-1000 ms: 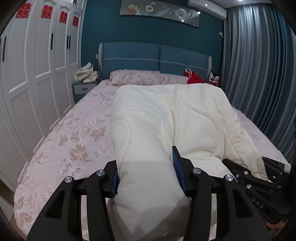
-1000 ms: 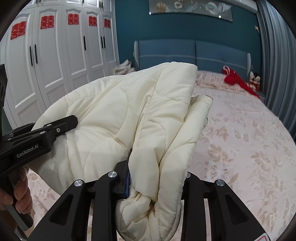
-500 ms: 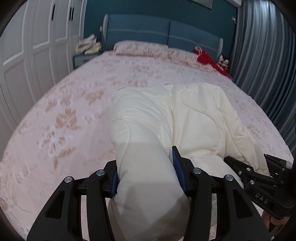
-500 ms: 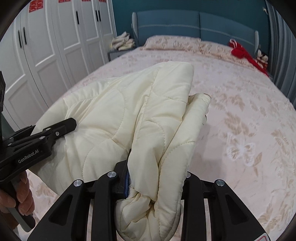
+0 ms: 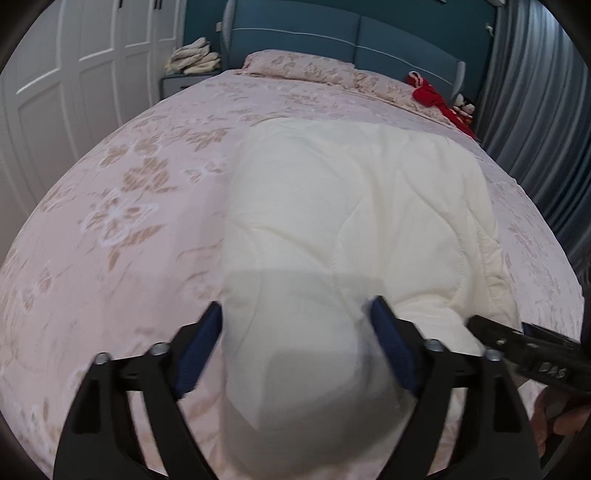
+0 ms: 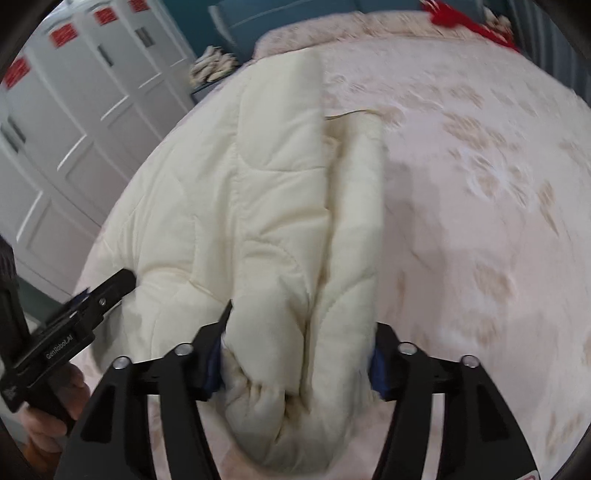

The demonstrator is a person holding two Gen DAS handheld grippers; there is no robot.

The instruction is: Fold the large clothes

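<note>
The cream quilted coat now lies down on the floral bedspread, whereas a second ago both grippers held it raised above the bed, its bulk hiding much of the headboard. In the left wrist view the left gripper has its jaws opening: the blue pads stand apart from the fabric on either side, with a rounded fold of the coat between them but no longer pinched as it was earlier. In the right wrist view the right gripper is also opening; a bunched, cuffed end of the coat sits between its fingers, and the pads look to be just at the cloth's sides rather than squeezing it tight as before, though motion blur makes the contact hard to judge. The coat stretches from the grippers toward the pillows, roughly along the middle of the bedspread. A red item rests beyond the coat near the headboard, well apart from it. The white wardrobe stands to the left of the bedspread.
</note>
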